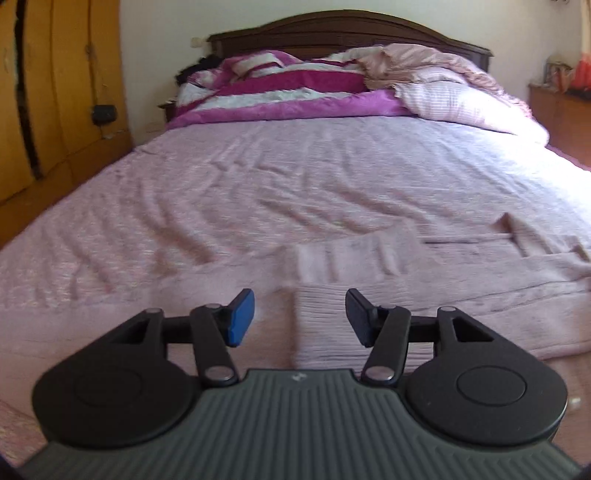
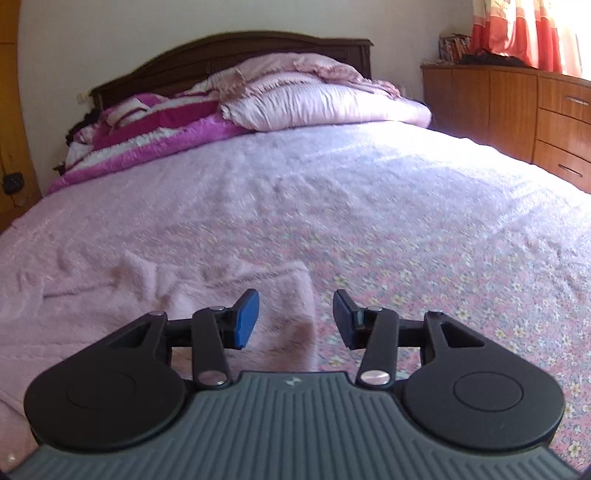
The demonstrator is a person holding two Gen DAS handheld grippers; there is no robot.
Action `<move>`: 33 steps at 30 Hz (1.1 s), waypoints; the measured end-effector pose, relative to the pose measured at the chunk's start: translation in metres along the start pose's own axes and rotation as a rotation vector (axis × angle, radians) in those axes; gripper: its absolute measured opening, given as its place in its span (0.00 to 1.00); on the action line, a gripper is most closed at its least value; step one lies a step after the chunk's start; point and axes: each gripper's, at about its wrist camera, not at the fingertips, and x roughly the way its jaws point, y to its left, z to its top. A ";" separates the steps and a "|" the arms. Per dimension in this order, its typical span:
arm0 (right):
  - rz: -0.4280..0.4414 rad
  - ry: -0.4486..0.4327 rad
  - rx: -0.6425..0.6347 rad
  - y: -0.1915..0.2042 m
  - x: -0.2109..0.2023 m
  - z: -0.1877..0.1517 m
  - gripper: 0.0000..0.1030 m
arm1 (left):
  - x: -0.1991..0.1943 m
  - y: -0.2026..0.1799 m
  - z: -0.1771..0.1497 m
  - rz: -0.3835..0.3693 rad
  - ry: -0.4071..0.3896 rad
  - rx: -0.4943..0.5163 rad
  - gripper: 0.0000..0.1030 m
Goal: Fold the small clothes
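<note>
Hovering tilted down over the pink garment (image 1: 369, 295), left tongs (image 1: 300, 317) and right tongs (image 2: 295, 319) gape empty.

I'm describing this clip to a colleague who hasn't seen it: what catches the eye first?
The magenta-and-white striped blanket heaped at the dark wooden headboard stands out most. Nearer, a pale pink garment lies flat on the pink bedspread, almost blending in. Both the left gripper and right gripper are open above it, holding nothing.

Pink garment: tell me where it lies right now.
The pink garment lies flat on the bedspread at the bed's near edge, just ahead of the open left tool.
</note>
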 end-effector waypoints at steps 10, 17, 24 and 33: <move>-0.126 0.095 0.013 -0.008 0.037 -0.006 0.51 | 0.019 -0.010 -0.016 0.048 0.064 0.009 0.57; -0.045 0.032 0.026 -0.004 0.014 -0.003 0.51 | 0.019 -0.009 -0.016 0.058 0.065 0.017 0.59; -0.051 0.106 0.055 -0.008 0.026 -0.006 0.57 | 0.004 -0.001 -0.012 0.060 0.089 -0.005 0.59; 0.081 0.055 0.131 -0.006 -0.047 -0.001 0.64 | -0.042 0.017 -0.012 0.099 0.155 -0.013 0.57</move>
